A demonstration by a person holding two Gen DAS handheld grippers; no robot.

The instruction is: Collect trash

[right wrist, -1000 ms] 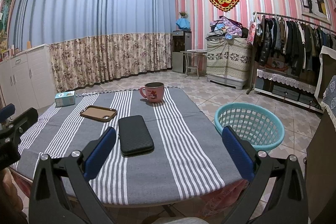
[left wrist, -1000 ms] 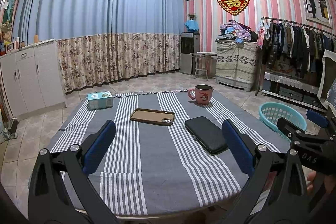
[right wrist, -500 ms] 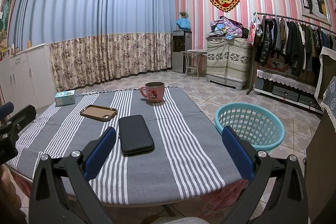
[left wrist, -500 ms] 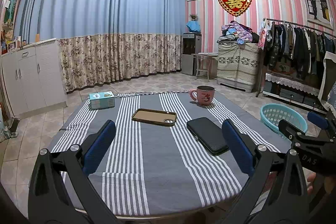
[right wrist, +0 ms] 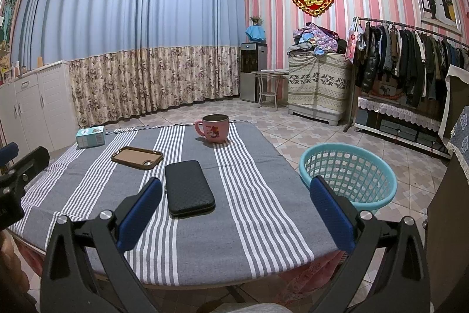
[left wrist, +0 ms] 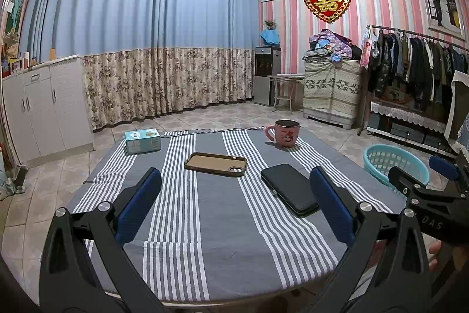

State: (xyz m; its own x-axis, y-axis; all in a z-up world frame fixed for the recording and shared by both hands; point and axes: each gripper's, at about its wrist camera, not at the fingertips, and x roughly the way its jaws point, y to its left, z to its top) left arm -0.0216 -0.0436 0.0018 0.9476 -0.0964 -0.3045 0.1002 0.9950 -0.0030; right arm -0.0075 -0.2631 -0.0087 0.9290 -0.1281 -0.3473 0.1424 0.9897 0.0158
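Observation:
A turquoise plastic basket [right wrist: 348, 170] stands on the tiled floor right of the table; it also shows at the right edge of the left wrist view as basket [left wrist: 392, 160]. On the striped cloth lie a small teal box [left wrist: 142, 141], a tan phone case [left wrist: 216, 164], a black case [left wrist: 288, 189] and a pink mug [left wrist: 283, 133]. My left gripper [left wrist: 234, 204] hangs open above the table's near edge, nothing between its blue pads. My right gripper [right wrist: 234, 204] is open too, over the near right part of the table, with the black case [right wrist: 187, 188] just ahead.
White cabinets [left wrist: 44, 107] line the left wall. A clothes rack [right wrist: 410, 63], a covered chest [right wrist: 319, 84] and a water dispenser [right wrist: 252, 72] stand at the far right. A hand [left wrist: 436, 251] holds the right gripper at the left view's right edge.
Both views have shifted very slightly, the table objects sitting a touch further right in the left wrist view. Both grippers stay open and nothing on the table has moved.

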